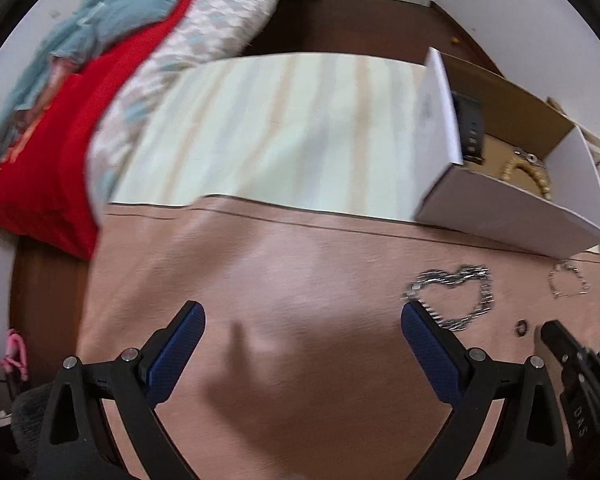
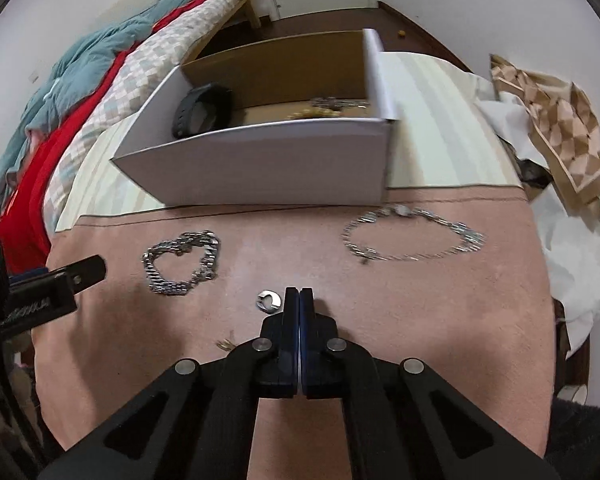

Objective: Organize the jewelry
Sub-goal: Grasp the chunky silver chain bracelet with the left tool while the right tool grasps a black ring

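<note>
A thick silver chain bracelet (image 2: 184, 261) lies on the pink cloth, also in the left wrist view (image 1: 454, 294). A thinner silver bracelet (image 2: 412, 234) lies to its right, seen too in the left wrist view (image 1: 568, 280). A small silver ring (image 2: 267, 301) lies just left of my right gripper (image 2: 299, 294), which is shut and empty. My left gripper (image 1: 302, 320) is open and empty; its right finger (image 1: 424, 332) is near the thick bracelet. The white cardboard box (image 2: 260, 168) holds a black watch (image 2: 204, 110), gold beads (image 1: 528, 172) and a silver piece (image 2: 336, 103).
A striped cloth (image 1: 268, 128) lies under the box. Bedding in red, teal and check (image 2: 80, 92) is at the left. A brown checked cloth (image 2: 556, 120) and white fabric lie at the right. A small gold item (image 2: 225, 345) lies near my right gripper.
</note>
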`<state>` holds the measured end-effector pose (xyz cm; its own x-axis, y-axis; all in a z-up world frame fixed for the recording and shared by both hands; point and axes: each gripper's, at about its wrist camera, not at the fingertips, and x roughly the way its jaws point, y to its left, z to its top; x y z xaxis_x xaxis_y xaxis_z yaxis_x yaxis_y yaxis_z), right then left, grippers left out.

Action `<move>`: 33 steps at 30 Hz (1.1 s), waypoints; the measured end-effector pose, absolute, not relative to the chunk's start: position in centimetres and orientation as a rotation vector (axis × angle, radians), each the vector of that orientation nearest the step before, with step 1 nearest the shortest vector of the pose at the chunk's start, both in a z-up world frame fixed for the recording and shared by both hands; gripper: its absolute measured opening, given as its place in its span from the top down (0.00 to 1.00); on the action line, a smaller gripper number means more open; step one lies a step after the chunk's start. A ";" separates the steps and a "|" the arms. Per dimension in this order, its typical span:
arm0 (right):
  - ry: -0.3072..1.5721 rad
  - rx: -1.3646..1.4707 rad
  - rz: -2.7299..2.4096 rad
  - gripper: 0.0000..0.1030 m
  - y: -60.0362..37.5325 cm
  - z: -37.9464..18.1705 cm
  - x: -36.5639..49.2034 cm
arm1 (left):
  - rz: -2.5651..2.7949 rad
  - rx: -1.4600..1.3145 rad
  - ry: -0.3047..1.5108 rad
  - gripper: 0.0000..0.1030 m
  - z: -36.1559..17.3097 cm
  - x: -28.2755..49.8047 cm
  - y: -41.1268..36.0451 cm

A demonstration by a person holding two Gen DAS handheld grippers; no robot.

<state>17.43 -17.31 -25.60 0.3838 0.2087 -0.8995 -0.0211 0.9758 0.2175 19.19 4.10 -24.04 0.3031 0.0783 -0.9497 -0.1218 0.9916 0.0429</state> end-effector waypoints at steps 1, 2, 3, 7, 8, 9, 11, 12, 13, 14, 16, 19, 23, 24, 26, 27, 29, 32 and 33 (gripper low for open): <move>1.174 0.197 0.150 1.00 -17.8 -25.5 17.3 | 0.105 -0.046 1.267 0.03 -24.4 19.6 3.6; 1.180 0.213 0.150 1.00 -18.1 -25.6 17.3 | 0.088 -0.040 1.276 0.03 -24.7 19.9 3.1; 1.188 0.234 0.159 1.00 -18.4 -25.6 17.4 | 0.068 -0.034 1.285 0.03 -25.1 20.2 2.6; 1.212 0.278 0.164 0.99 -18.9 -25.9 17.8 | 0.016 0.006 1.306 0.31 -26.2 21.0 1.0; 1.208 0.281 0.162 0.99 -19.0 -25.8 17.8 | 0.005 0.000 1.292 0.38 -26.0 21.1 0.8; 1.207 0.281 0.163 0.99 -19.0 -25.7 17.8 | -0.006 0.000 1.285 0.52 -25.9 21.1 0.8; 1.204 0.287 0.167 0.98 -19.0 -25.5 17.8 | -0.029 0.009 1.268 0.87 -25.6 21.0 0.5; 1.202 0.286 0.168 0.95 -19.0 -25.4 17.8 | -0.034 0.013 1.269 0.95 -25.5 21.0 0.5; 1.201 0.286 0.172 0.88 -18.9 -25.3 17.9 | -0.036 0.015 1.269 0.95 -25.5 21.1 0.5; 1.201 0.290 0.183 0.83 -18.8 -25.3 18.0 | -0.033 0.015 1.263 0.95 -25.4 21.0 0.7; 1.198 0.294 0.197 0.69 -18.6 -25.3 18.1 | -0.028 0.007 1.252 0.98 -25.2 20.7 1.3; 1.202 0.273 0.214 0.69 -17.7 -25.4 18.3 | -0.014 -0.005 1.230 0.98 -24.4 20.0 2.6; 1.205 0.233 0.237 0.69 -16.0 -25.9 18.4 | 0.000 -0.006 1.208 0.98 -23.1 19.0 3.9; 1.206 0.222 0.241 0.69 -15.6 -26.1 18.4 | 0.003 -0.005 1.203 0.98 -22.8 18.7 4.1; 1.210 0.188 0.243 0.69 -14.5 -26.4 18.4 | 0.008 -0.006 1.198 0.98 -22.3 18.3 4.5; 1.202 0.172 0.236 0.69 -14.2 -26.4 18.3 | 0.010 -0.002 1.194 0.98 -22.1 18.2 4.5; 1.190 0.107 0.217 0.69 -13.3 -26.4 18.2 | 0.012 0.006 1.189 0.98 -22.0 18.0 4.6; 1.175 0.046 0.197 0.88 -12.7 -26.3 18.2 | 0.006 0.008 1.187 0.98 -21.8 17.9 4.5; 1.179 0.060 0.197 0.88 -12.9 -26.3 18.2 | 0.003 0.008 1.185 0.98 -21.7 17.9 4.5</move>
